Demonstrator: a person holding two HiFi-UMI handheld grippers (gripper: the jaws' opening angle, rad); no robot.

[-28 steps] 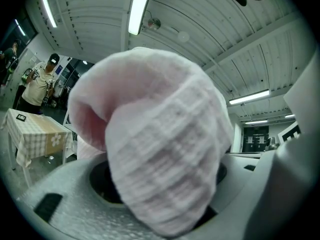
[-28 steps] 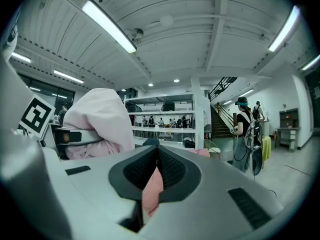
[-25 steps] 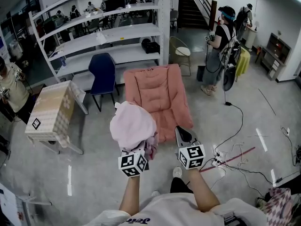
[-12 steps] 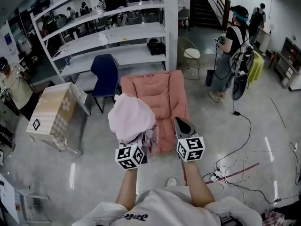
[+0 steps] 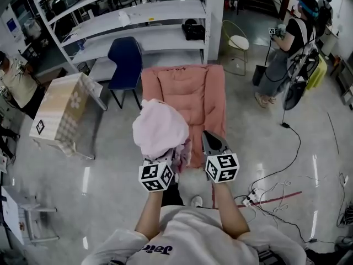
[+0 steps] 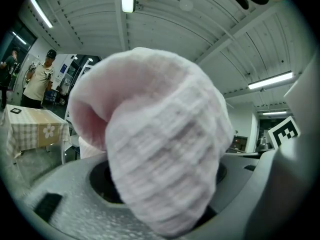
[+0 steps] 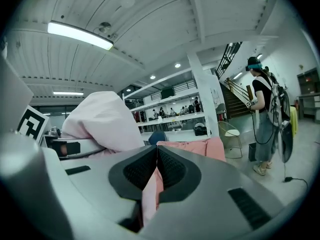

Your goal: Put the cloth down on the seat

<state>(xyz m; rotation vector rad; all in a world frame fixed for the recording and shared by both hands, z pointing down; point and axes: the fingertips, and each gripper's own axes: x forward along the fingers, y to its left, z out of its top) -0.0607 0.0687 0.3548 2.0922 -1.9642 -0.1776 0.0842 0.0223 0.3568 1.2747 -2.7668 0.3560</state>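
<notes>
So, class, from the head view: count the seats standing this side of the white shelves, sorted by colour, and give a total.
Pink armchair: 1
Blue chair: 1
White-cushioned chair: 1
Total: 3

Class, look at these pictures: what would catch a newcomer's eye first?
A bunched pink cloth held up in the left gripper stands out first, and it fills that gripper's own view. Just beyond it stands a salmon-pink padded recliner, with a dark blue chair and white shelving behind.
</notes>
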